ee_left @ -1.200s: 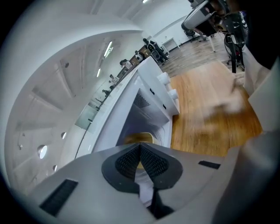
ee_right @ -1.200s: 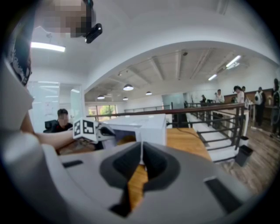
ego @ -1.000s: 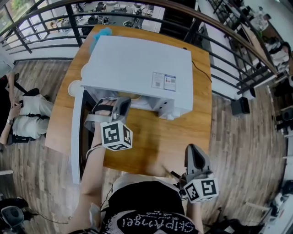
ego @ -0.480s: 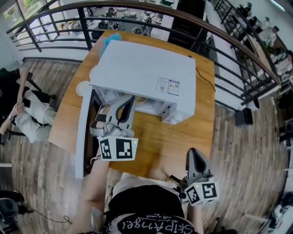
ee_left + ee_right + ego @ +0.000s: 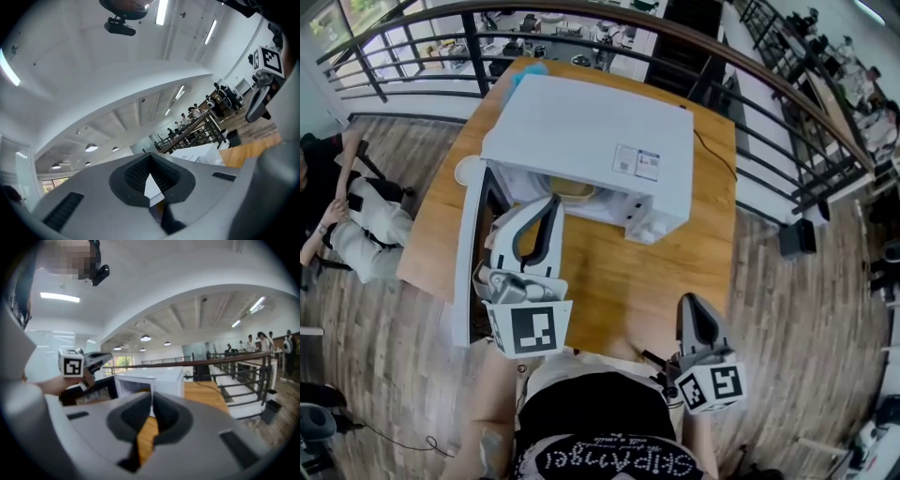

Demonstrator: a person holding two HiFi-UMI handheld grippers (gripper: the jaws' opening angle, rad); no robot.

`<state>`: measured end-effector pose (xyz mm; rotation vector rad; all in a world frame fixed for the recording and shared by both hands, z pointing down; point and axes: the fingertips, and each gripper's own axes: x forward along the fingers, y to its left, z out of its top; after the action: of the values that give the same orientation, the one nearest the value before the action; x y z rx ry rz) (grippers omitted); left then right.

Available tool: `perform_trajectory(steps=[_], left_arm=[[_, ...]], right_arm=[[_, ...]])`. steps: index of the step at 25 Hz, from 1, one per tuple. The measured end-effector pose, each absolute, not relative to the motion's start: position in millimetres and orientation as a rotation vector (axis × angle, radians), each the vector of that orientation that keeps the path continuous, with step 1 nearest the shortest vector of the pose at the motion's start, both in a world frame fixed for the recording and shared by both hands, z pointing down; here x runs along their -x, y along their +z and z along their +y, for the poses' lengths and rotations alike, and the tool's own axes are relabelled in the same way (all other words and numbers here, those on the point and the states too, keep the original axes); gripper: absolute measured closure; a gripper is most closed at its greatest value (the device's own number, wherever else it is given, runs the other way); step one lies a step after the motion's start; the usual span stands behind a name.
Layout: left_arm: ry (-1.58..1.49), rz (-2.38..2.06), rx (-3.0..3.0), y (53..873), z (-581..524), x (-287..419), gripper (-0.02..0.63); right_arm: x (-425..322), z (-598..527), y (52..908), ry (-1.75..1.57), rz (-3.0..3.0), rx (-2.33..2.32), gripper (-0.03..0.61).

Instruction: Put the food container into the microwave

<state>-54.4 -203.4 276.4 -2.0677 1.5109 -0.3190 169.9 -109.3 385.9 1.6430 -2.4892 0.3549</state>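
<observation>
On the wooden worktop (image 5: 619, 281) the food container (image 5: 572, 190) sits inside the open microwave (image 5: 581, 131), seemingly a light, stiff bowl best pinched at its rim, while the left gripper (image 5: 551, 200), just before the microwave, and the right gripper (image 5: 691, 302), well short of it, have fingers pressed together, empty.

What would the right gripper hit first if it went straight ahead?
Most likely the white microwave, straight beyond the right gripper's shut jaws; depth is unclear, and the wooden table lies between.
</observation>
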Motion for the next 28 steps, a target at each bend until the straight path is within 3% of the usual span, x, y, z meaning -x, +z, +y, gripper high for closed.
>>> perform_trajectory(steps=[28], left_arm=[[-0.028, 1.608, 2.269, 265, -85, 16, 0.583]], right_arm=[[-207, -86, 363, 0.275, -2.580, -1.583, 0.543]])
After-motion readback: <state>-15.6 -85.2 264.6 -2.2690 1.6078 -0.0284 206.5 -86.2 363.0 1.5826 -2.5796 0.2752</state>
